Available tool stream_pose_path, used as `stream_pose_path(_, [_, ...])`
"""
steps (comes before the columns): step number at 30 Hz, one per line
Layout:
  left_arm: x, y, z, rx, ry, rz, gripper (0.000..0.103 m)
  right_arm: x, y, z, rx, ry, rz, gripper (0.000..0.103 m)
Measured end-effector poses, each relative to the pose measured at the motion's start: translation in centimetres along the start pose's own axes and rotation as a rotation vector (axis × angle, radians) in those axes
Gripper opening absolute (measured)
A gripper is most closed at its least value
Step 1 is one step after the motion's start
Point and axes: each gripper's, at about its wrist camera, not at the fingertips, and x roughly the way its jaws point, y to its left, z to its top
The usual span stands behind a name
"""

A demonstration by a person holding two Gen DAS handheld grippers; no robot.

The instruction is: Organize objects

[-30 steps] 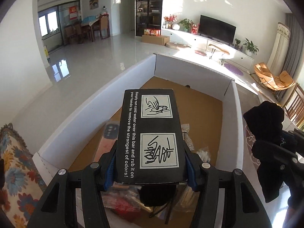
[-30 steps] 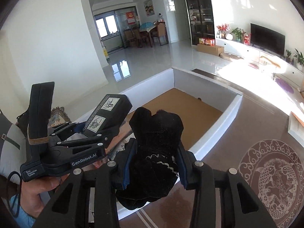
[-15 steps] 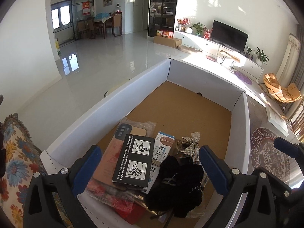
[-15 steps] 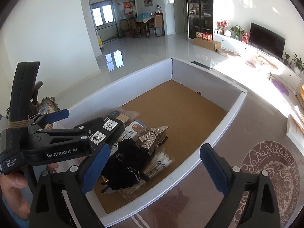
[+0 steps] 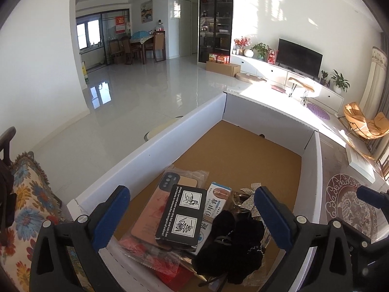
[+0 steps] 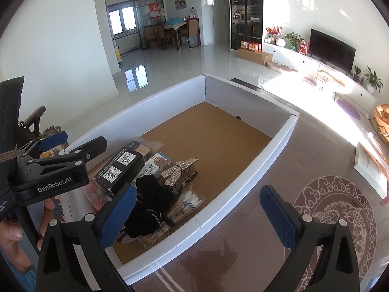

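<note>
- Left wrist view: the left gripper (image 5: pixel 192 215) hangs over the near end of a white cardboard box (image 5: pixel 145 150) with a brown floor, its blue-padded jaws spread wide after just opening, nothing between the pads.
- Below it a black rectangular carton (image 5: pixel 181 215) with white lettering and two framed line drawings lies flat on top of a pile at the near left of the box, over a salmon-pink phone case (image 5: pixel 150 215) in clear wrap.
- Just right of the carton sits a white-and-blue packet (image 5: pixel 215 200); a black fuzzy garment (image 5: pixel 231 245) is heaped at the near right of the pile, with a glittery bow (image 5: pixel 250 196) behind it.
- Right wrist view: the right gripper (image 6: pixel 195 215) hovers above the box's near right wall (image 6: pixel 218 209), its jaws likewise parted wide after just opening, empty.
- The black garment (image 6: pixel 148 202) lies inside the box beside the carton (image 6: pixel 120 168), the bow (image 6: pixel 176 170) and bagged cotton swabs (image 6: pixel 187 204).
- The far half of the box floor is bare; a patterned brown tabletop (image 6: pixel 243 255) lies to the right.
</note>
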Motion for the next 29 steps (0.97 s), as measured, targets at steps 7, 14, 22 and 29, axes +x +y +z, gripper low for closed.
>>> stream_pose_path(7, [0.0, 0.0, -0.1, -0.011, 0.020, 0.063, 0.103, 0.6, 0.6, 0.3, -0.018, 0.004, -0.006, 0.101])
stream_pose_path(14, [2.7, -0.7, -0.6, 0.076, 0.184, 0.145, 0.103, 1.4, 1.0, 1.2, -0.030, 0.020, -0.028, 0.101])
stream_pose_path(22, [2.7, 1.0, -0.6, -0.014, 0.210, 0.056, 0.103, 2.5, 1.2, 2.1, -0.035, 0.044, -0.048, 0.102])
stream_pose_path(29, [1.2, 1.6, -0.5, -0.050, 0.135, 0.061, 0.103, 3.0, 1.6, 1.7, -0.034, 0.044, -0.037, 0.102])
